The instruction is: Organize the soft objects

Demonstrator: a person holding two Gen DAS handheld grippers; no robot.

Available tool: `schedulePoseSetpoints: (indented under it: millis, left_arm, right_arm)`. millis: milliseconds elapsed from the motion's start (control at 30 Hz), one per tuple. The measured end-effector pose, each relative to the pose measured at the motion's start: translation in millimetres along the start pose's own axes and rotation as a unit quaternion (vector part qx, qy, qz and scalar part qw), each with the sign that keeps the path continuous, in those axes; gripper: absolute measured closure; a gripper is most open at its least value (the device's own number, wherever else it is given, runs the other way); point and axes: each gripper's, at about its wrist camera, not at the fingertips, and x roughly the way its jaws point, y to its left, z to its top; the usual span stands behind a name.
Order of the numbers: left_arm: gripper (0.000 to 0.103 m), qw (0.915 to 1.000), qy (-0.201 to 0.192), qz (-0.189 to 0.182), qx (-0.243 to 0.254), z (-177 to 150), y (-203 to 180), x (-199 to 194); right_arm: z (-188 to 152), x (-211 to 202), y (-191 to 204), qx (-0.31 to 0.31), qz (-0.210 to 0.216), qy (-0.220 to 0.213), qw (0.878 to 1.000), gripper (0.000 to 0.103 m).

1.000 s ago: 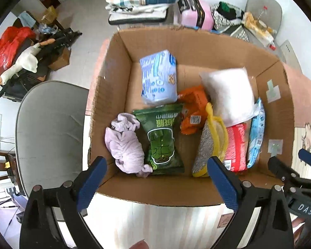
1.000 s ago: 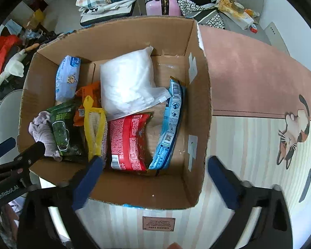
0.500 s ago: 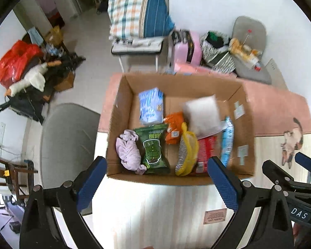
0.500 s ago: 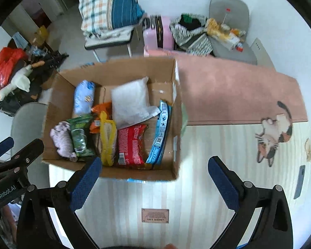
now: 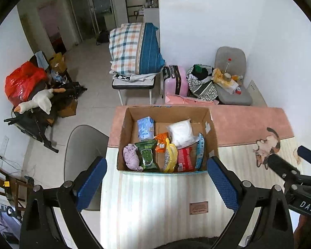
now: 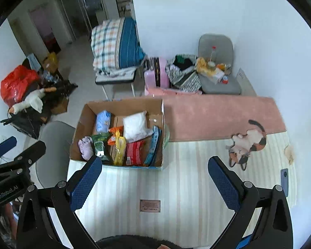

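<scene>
An open cardboard box (image 5: 212,132) (image 6: 162,122) stands on a striped mat. Inside lie a lilac cloth (image 5: 131,159) (image 6: 85,147), a green pack (image 5: 147,155), a light blue pack (image 5: 145,125), an orange pack (image 5: 161,142), a white pillow bag (image 5: 181,133) (image 6: 135,126), a yellow sponge pouch (image 5: 170,158), a red pack (image 5: 184,159) and a blue pack (image 5: 200,153). My left gripper (image 5: 156,183) is open and empty, high above the box's near side. My right gripper (image 6: 155,183) is open and empty, above the mat right of the box.
A pink rug (image 6: 217,114) lies behind the mat. A grey chair (image 5: 80,145) stands left of the box. A cat-shaped mat (image 6: 246,143) and a phone (image 6: 284,175) lie at the right. Bedding, a pink suitcase (image 5: 176,81) and bags stand by the far wall.
Both grippers have risen and pulled back from the box, which now looks much smaller. Both stay open and empty. The box contents have not moved.
</scene>
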Motion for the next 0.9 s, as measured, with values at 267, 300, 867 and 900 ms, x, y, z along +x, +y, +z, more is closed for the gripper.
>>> schedulePoseSetpoints:
  millis: [267, 300, 867, 900]
  left_arm:
    - [0.004, 0.9995, -0.028, 0.004, -0.014, -6, 1, -38]
    - [0.004, 0.9993, -0.032, 0.004, -0.017, -6, 2, -42]
    - [0.0, 0.999, -0.033, 0.01, -0.028, -9, 3, -39]
    - [0.0, 0.999, -0.032, 0.011, -0.028, -9, 2, -39]
  right_arm:
    - [-8, -60, 4, -0.014, -0.005, -0.042, 0.999, 0.0]
    - [-9, -64, 5, -0.016, -0.004, -0.044, 0.999, 0.0]
    - [-7, -56, 15, -0.025, -0.032, -0.044, 0.998, 0.0]
    - [-7, -56, 15, -0.026, -0.032, -0.044, 0.998, 0.0]
